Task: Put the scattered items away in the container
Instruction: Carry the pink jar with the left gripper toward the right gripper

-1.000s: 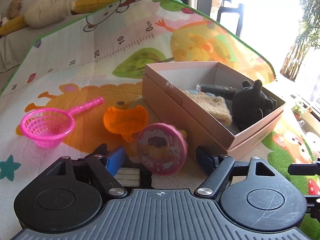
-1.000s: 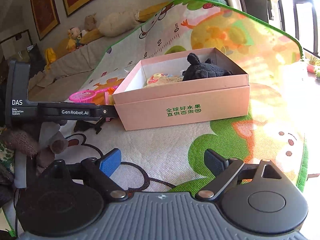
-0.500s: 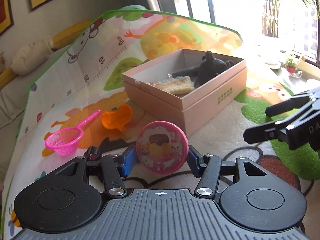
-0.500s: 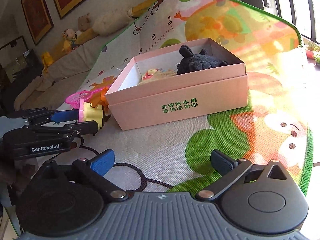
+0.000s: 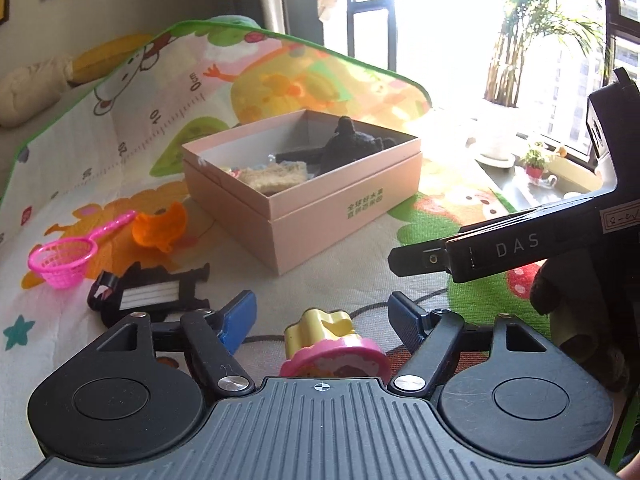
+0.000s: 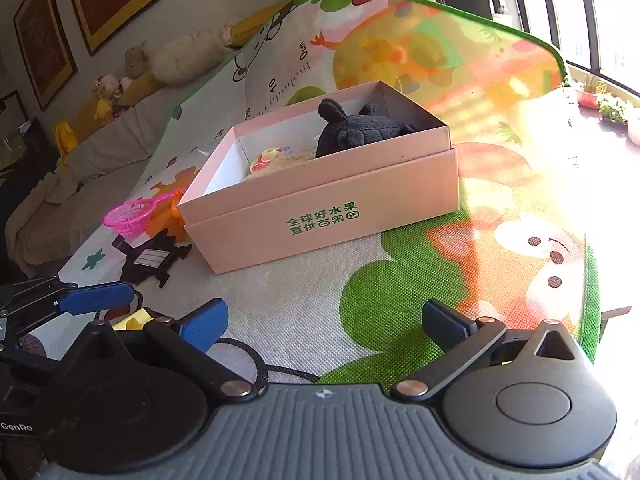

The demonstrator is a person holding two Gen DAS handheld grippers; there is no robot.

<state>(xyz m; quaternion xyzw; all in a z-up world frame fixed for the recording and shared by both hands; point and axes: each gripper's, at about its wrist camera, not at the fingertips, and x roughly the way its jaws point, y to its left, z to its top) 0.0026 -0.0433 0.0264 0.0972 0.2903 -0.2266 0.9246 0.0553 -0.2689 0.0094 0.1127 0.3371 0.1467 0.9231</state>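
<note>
While L fingers (image 5: 240, 316) opening round pink toy (image 5: 336, 356), R fingers (image 6: 204, 324) agape: sunlit play mat (image 5: 340, 280)

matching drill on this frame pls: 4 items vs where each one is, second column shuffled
Items:
1. black plush toy
2. pink toy net
3. pink-and-yellow round toy
4. black luggage tag

Places:
A. between the opening jaws of the left tool, untouched by either pad
B. inside the pink box
C. on the mat, beside the orange toy
D. on the mat just ahead of the left tool's blue pad

Pairs: 1-B, 2-C, 3-A, 4-D
</note>
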